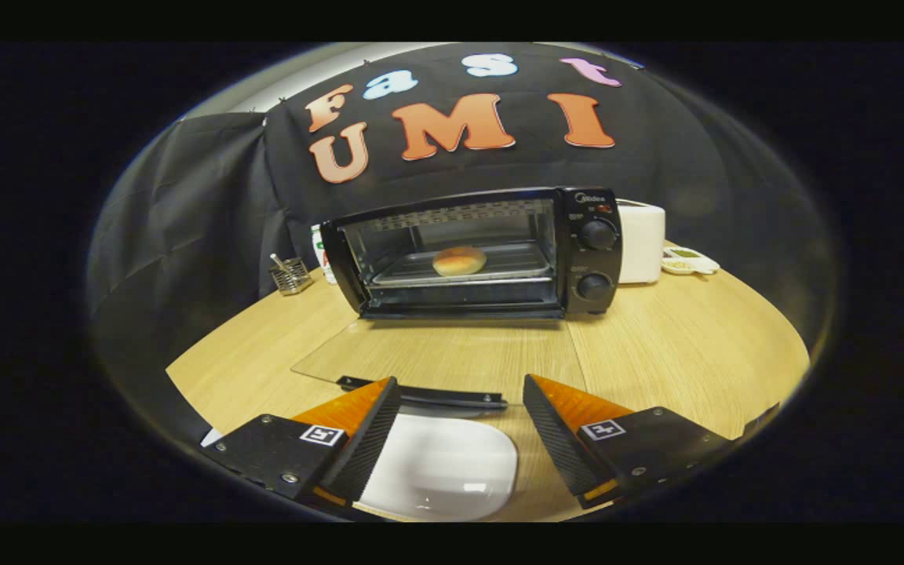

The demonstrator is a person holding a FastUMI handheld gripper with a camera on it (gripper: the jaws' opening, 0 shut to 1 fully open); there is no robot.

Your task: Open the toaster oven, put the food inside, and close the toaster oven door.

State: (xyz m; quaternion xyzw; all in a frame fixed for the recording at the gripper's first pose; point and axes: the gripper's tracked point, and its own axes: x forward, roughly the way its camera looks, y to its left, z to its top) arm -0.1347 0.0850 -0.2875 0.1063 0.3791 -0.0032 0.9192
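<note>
Gripper (461,420) w/ fingers spread wide, holding nothing, above white plate (444,469). I see bun (459,260) on tray inside toaster oven (483,253); glass door (436,361) folded down flat on table (679,345), handle (424,392) just ahead of fingers.

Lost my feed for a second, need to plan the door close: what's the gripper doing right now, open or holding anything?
Gripper: jaws open, holding nothing, above the empty white ceramic plate, short of the folded-down glass toaster oven door.
</note>
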